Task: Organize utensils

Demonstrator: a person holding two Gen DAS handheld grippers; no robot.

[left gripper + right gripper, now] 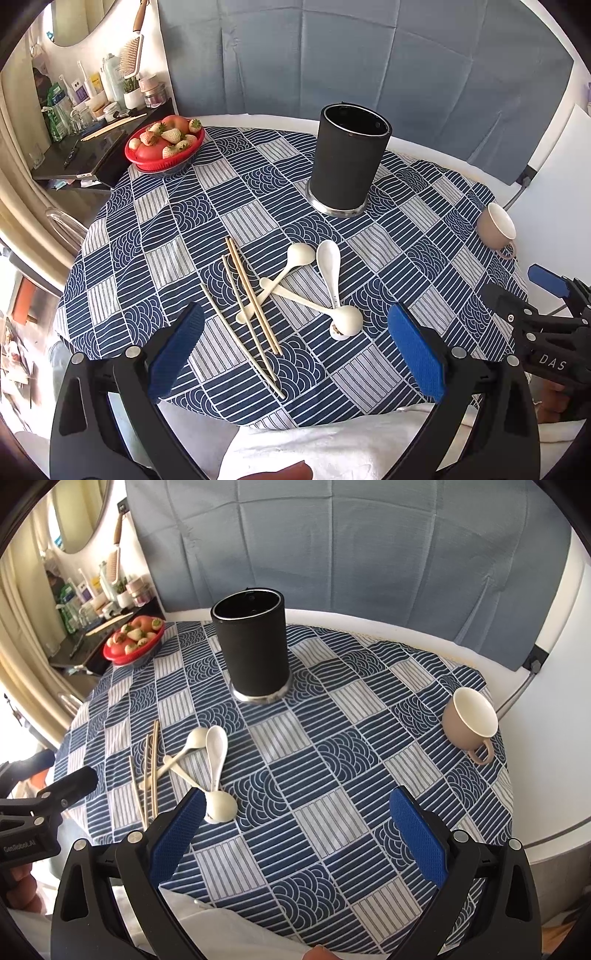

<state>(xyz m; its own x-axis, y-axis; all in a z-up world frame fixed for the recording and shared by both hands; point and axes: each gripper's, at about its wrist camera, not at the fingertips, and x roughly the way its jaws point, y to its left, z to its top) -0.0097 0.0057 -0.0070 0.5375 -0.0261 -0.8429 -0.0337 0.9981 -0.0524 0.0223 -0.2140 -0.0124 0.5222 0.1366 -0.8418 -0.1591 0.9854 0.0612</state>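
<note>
Both grippers' fingers (417, 354) (419, 840) gape apart, empty, near the spoons (328, 280) and chopsticks (251, 299) piled before the holder (349, 160); spoons look slick, brittle—pinch mid-handle; chopsticks light, rolling.

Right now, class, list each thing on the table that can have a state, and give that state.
Black utensil holder: upright, empty.
Beige cup: tipped on its side, empty.
Three spoons: loose on the cloth, crossing one another.
Chopsticks: loose, beside the spoons.
Red fruit bowl: full.
Left gripper: open, holding nothing.
Right gripper: open, holding nothing.
</note>
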